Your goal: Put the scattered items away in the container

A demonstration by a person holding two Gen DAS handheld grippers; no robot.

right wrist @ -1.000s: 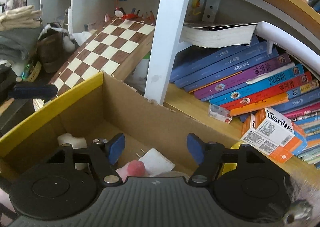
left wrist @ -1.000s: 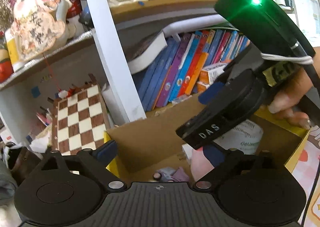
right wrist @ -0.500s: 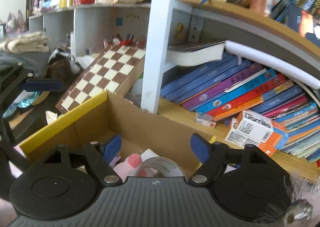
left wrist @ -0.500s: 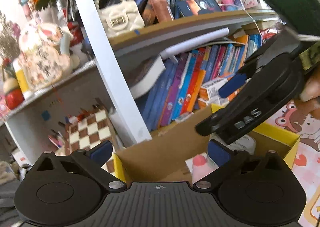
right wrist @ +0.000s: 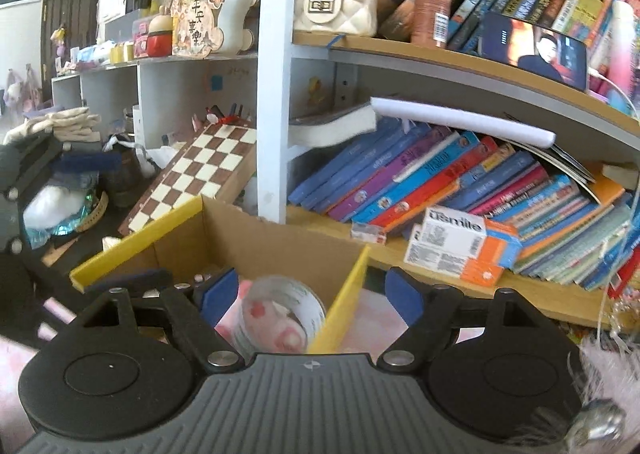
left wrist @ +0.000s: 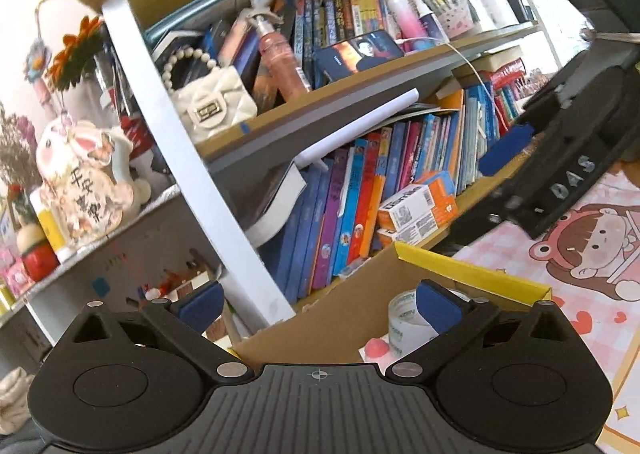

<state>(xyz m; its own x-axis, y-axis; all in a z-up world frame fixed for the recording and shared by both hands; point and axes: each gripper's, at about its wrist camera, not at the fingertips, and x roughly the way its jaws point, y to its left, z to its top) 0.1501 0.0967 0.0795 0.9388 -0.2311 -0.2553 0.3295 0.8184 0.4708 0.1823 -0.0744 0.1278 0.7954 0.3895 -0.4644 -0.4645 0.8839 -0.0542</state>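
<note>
Both tools were raised clear of the cardboard box (right wrist: 256,242) and tilted up toward the bookshelf, which read as a pause above the container rather than a reach for anything. The left tool (left wrist: 318,302) had its blue pads spread wide with nothing between them, and the right tool (right wrist: 306,292) was likewise wide and empty. The box, with its yellow-edged flaps, sat on a pink cartoon-print mat (left wrist: 592,254) on the counter, pushed up against the lowest shelf where a row of leaning books (right wrist: 440,178) and an orange and white carton (right wrist: 460,246) stood just behind it. Inside, a roll of clear tape (right wrist: 280,310) lay on its side near the right wall, and a pink soft item (left wrist: 376,346) rested beside it; a few small dark bits showed deeper in, too small to name. A folded chessboard (right wrist: 200,174) leaned against the shelf upright to the box's left. No loose item was in view on the mat, so the tidying looked largely done, though most of the counter lay hidden below both cameras.
</note>
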